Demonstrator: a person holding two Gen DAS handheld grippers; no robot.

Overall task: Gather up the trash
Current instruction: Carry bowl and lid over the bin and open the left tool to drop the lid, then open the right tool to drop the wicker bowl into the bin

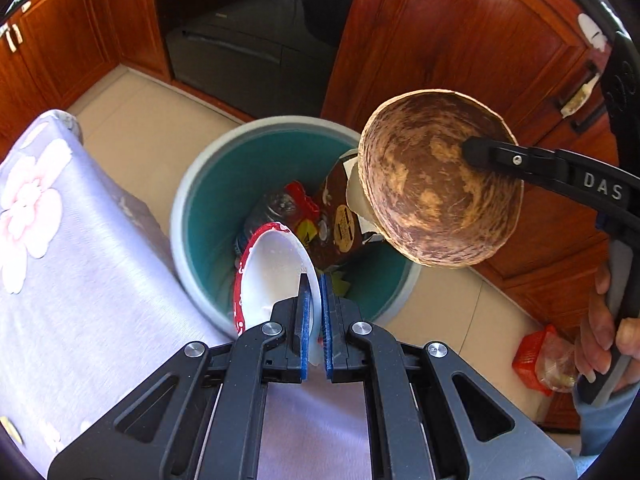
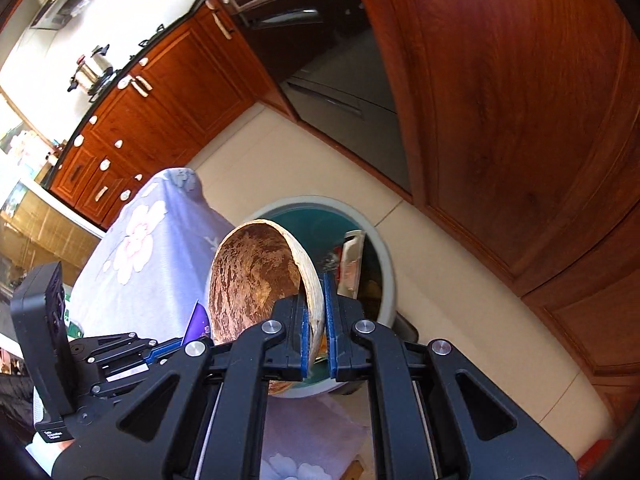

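My left gripper is shut on the rim of a white paper bowl with a red patterned outside, held over the near edge of a grey trash bin with a teal inside. My right gripper is shut on the rim of a brown mottled bowl. From the left wrist view this brown bowl hangs over the bin's right side. The bin holds a brown carton, red wrappers and other trash.
A table under a lilac flowered cloth stands just left of the bin. Red-brown wooden cabinets and a dark oven line the beige tiled floor. A red mesh bag lies on the floor at right, near the person's hand.
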